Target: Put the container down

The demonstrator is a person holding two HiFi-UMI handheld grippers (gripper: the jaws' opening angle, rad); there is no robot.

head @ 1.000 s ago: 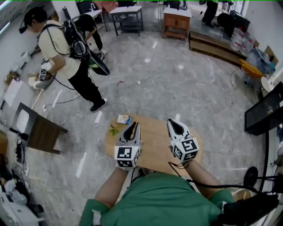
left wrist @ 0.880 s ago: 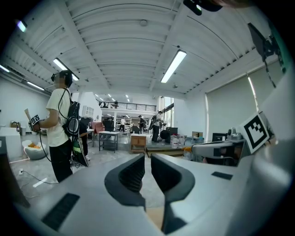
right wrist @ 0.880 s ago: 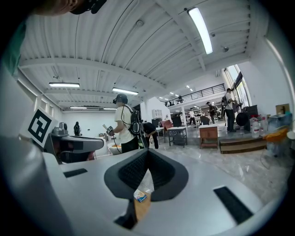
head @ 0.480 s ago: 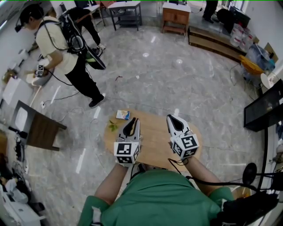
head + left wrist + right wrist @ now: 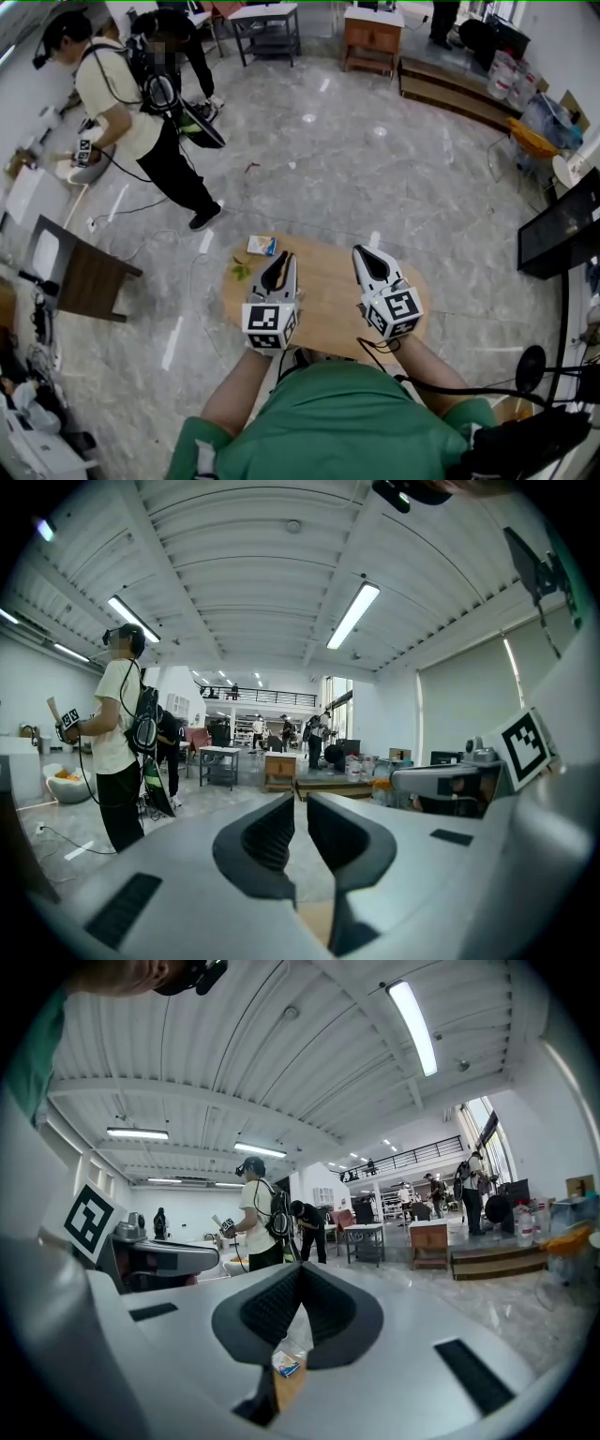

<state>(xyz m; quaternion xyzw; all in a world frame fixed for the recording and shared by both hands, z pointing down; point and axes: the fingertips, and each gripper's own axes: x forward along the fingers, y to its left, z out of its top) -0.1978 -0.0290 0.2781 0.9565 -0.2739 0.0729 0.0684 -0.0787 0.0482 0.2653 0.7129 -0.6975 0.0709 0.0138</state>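
Wooden and round, the table sits below both grippers. The left gripper and right gripper hover over it, each clenched with nothing between its jaws. Just beyond the left one lie green leaves, then the small container at the table's far left edge. Farther off, a person stands on the marble floor.

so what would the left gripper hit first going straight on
Probably nothing near: the left gripper points level past the table edge over open floor; the box sits left of its line.
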